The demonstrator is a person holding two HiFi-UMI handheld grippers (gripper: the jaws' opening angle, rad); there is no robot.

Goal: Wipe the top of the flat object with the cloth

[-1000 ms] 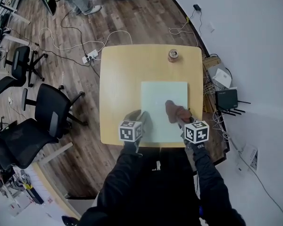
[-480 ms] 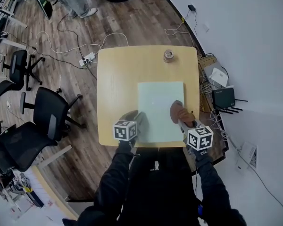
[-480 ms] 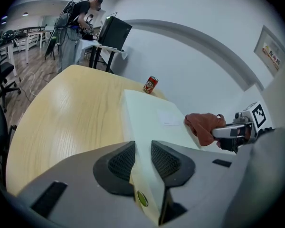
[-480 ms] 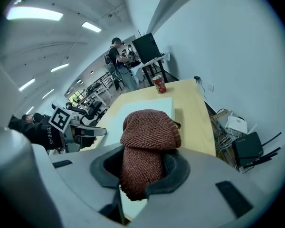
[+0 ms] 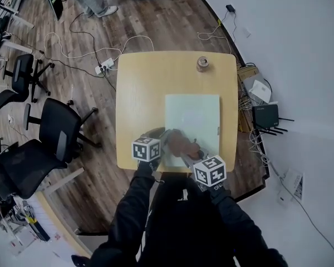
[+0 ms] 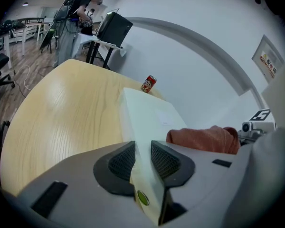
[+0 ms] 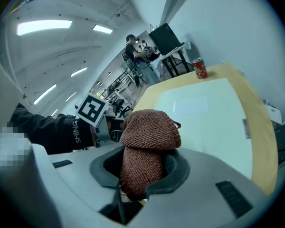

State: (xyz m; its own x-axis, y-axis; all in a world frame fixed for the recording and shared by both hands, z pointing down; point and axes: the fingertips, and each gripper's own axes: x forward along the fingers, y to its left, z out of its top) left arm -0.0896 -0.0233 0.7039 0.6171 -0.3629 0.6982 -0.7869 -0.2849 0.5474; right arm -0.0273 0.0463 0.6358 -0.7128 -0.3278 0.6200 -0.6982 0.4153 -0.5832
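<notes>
Jaws of your left gripper (image 6: 142, 152) are clamped on the near left edge of the flat object (image 5: 192, 114), a pale green board. The edge runs up between the two ribbed pads (image 6: 122, 161), which have just nipped in a little tighter on it. Your right gripper (image 7: 143, 172) is clenched on the cloth (image 7: 150, 133), a brown knitted wad that fills the gap between its jaws and bulges out above them. In the head view the two grippers sit close together at the board's near left corner, the right one angled in toward the left. The cloth lies on the board's top just beside the left gripper's tips; most of the top is bare beyond it. The board lies flat on the right half of a square wooden table (image 5: 138, 93), its long sides running away from you, its near end at the table's near edge. A small can (image 5: 202, 64) stands upright near the far edge, well apart from the board. Two black office chairs (image 5: 54, 131) stand on the wood floor off the table's left side, and a white power strip (image 5: 107, 66) with trailing cables lies beyond the far left corner.
</notes>
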